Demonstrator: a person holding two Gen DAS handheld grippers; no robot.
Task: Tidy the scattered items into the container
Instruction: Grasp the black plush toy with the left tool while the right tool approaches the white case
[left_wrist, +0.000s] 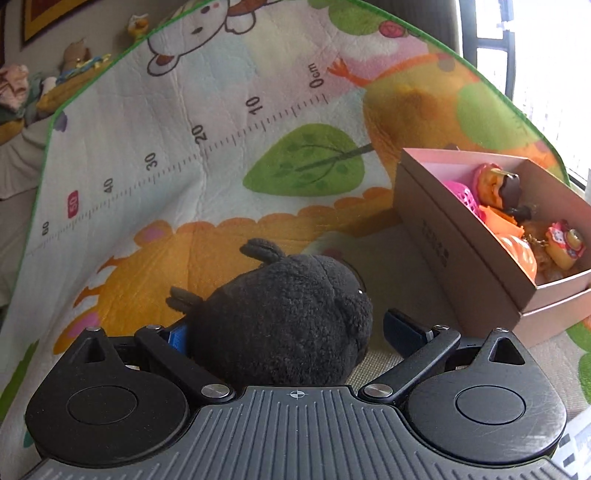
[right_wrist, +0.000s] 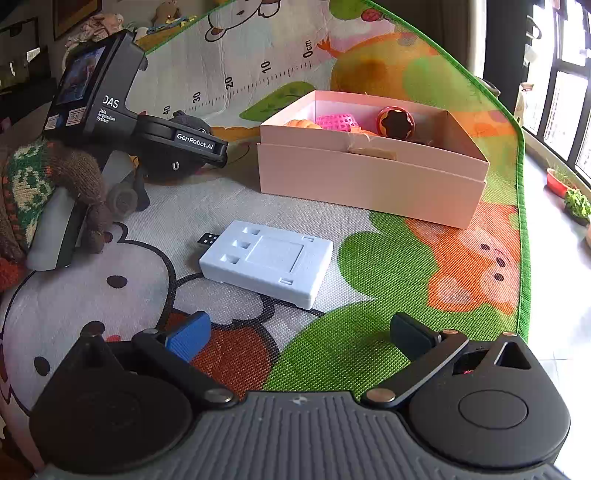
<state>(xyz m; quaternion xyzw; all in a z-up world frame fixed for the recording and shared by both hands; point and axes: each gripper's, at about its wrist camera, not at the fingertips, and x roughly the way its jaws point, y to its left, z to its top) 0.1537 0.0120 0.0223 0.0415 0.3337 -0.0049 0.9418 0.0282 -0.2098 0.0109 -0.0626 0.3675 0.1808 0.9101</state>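
Your left gripper (left_wrist: 291, 328) sits low over the play mat (left_wrist: 155, 122) with a black plush toy (left_wrist: 284, 317) between its jaws; the blue pad touches the toy's left flank while the dark pad stands clear of its right side, so the jaws are spread and nothing is pinched. The toy lies on the mat, outside the box. To its right, the pink cardboard box (left_wrist: 454, 236) stands open, nested in its lid. Inside, from left to right, you can see a pink mesh ball (left_wrist: 461, 195), a chocolate-dipped toy pastry (left_wrist: 498, 184), an orange piece (left_wrist: 517, 251) and a small figure charm (left_wrist: 565, 240).

From your right hand's camera, the left gripper appears at far left, held in a patterned knitted sleeve (right_wrist: 26, 184), with the plush toy partly hidden behind it. A white plastic case (right_wrist: 269, 262) with a USB plug at its left end lies flat on the mat, well short of the box. Your right gripper (right_wrist: 303, 336) hovers just before the case, its jaws spread wide and empty. Farther right, the box shows the mesh ball, a bread-like piece and a round chocolate-topped toy (right_wrist: 395, 122).
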